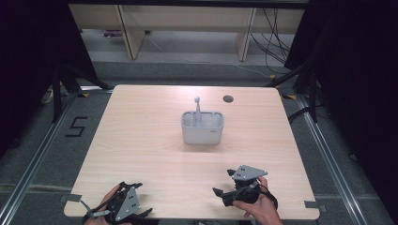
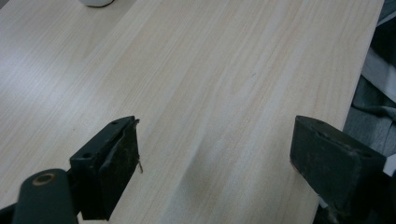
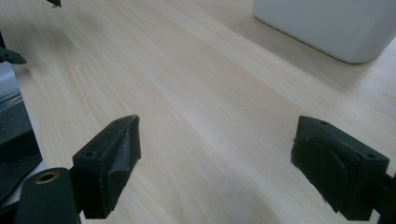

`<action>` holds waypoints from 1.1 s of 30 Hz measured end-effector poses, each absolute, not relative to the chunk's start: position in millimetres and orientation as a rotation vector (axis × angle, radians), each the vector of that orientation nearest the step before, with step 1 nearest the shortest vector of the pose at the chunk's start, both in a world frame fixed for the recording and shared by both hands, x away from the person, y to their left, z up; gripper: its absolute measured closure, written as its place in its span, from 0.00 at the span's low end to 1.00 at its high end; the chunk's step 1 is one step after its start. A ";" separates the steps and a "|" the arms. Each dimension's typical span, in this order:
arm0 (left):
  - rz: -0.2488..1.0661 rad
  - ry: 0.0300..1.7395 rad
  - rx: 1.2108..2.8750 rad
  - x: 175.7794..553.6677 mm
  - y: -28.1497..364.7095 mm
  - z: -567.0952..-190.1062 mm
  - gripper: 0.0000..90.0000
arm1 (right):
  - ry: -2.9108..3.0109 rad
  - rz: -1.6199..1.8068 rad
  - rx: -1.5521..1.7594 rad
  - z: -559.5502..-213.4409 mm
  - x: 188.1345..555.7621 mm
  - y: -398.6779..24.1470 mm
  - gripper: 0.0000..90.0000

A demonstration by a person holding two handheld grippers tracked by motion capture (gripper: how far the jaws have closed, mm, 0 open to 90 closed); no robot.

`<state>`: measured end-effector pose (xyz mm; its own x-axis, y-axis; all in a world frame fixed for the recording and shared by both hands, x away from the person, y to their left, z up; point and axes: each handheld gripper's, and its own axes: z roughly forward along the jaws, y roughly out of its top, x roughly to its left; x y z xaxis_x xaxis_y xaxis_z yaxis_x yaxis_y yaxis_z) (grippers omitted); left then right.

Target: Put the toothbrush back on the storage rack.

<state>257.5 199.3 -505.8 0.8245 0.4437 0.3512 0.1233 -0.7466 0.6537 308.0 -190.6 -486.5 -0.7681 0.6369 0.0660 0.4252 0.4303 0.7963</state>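
Observation:
A white divided holder [image 1: 202, 133] stands at the middle of the wooden table [image 1: 141, 140]. A thin grey utensil [image 1: 197, 107] stands upright in its left compartment. My left gripper [image 1: 141, 198] is held at the table's near left corner, jaws open and empty. Its own view has the left gripper [image 2: 215, 149] spread wide over bare wood, with the holder's base [image 2: 97, 2] at the top edge. My right gripper [image 1: 224, 182] is near the front edge on the right, open and empty. In its own view the right gripper [image 3: 215, 149] points past the holder [image 3: 327, 23].
A round cable hole [image 1: 228, 98] sits near the table's far edge. Black curtains flank both sides. Wooden furniture legs [image 1: 131, 33] and cables [image 1: 277, 42] lie on the floor beyond. Tape marks the near corners [image 1: 312, 204].

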 end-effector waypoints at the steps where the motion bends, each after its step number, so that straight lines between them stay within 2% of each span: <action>1: 0.660 0.415 2.368 257.6 199.4 -506.0 0.17 | 2.460 1.253 0.924 -486.7 307.0 -190.8 0.18; 33: 0.641 0.405 2.370 257.7 199.4 -506.0 0.17 | 2.444 1.172 0.945 -492.8 280.1 -204.0 0.18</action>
